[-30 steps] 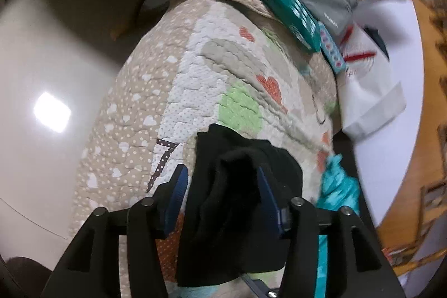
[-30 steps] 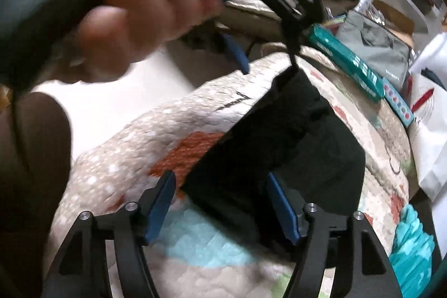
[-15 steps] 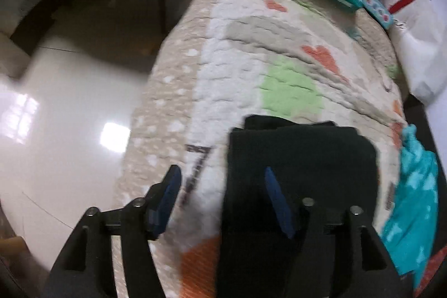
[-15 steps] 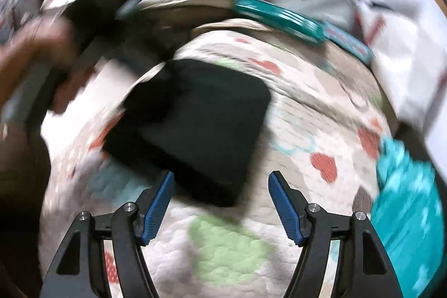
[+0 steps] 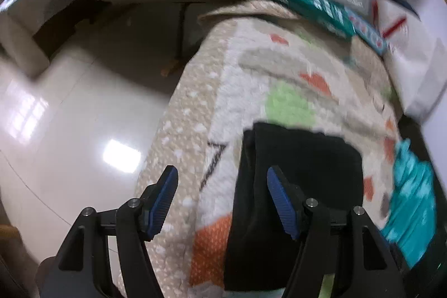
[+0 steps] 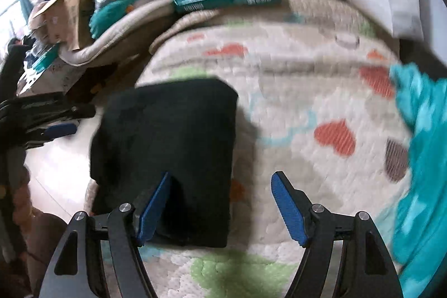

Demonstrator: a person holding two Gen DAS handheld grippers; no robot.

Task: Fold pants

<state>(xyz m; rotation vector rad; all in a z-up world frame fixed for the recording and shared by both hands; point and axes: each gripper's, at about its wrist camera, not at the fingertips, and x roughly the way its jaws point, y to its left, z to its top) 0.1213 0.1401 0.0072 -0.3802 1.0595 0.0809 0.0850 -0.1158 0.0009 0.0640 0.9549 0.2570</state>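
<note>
Pants of black soft fabric (image 6: 167, 147) lie folded square on the patterned quilted mat (image 6: 307, 91), seemingly finished. Left gripper (image 5: 222, 200) and right gripper (image 6: 220, 204) hover, jaws spread, holding nothing.

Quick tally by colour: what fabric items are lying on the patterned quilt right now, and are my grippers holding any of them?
Black: 1, the folded pants, lying flat on the quilt.
Teal: 1, a crumpled cloth at the quilt's edge.
Total: 2.
Held: 0; left gripper and right gripper both open.
</note>
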